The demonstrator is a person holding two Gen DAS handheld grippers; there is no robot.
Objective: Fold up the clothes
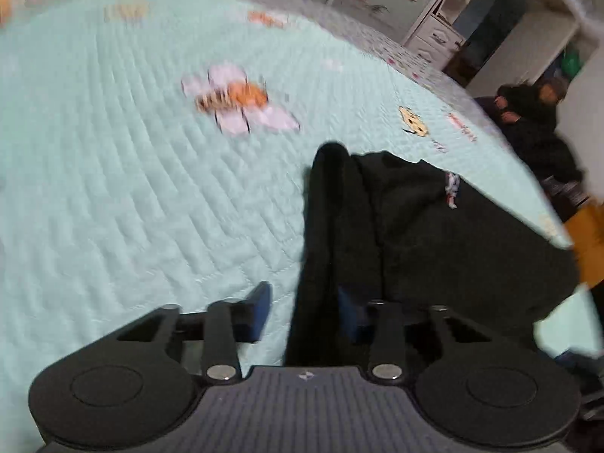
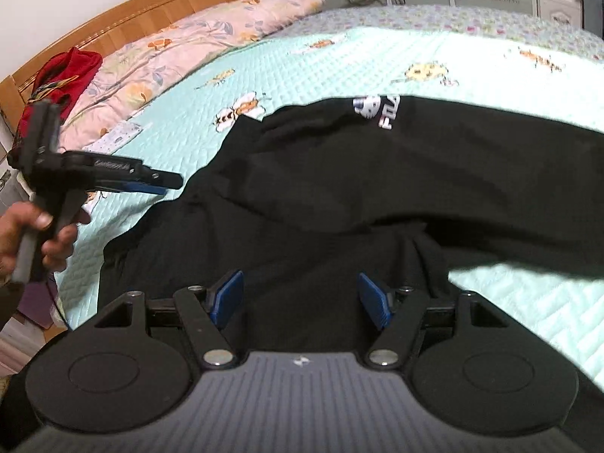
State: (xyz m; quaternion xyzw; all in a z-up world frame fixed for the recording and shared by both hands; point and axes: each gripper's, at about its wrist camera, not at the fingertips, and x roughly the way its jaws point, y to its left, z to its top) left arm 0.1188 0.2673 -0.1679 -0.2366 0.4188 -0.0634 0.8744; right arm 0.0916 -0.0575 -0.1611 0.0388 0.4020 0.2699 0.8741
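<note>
Meanwhile, we spread a black garment [image 2: 339,196] flat across the mint quilt [image 1: 113,188] of the bed so its edges are within reach for folding. Our left tongs [image 1: 302,309] straddle a raised fold of the cloth, though we cannot tell whether they pinch it; our right tongs [image 2: 300,298] hover spread above the near hem, holding nothing.

Two matching handheld grippers: right gripper [image 2: 300,300] and left gripper [image 1: 304,311], each black, with round side discs, silver pivot screws, a ribbed grey top plate bearing a small white mark, and blue ribbed fingers [image 2: 228,294]. Grey handle on the left one.
</note>
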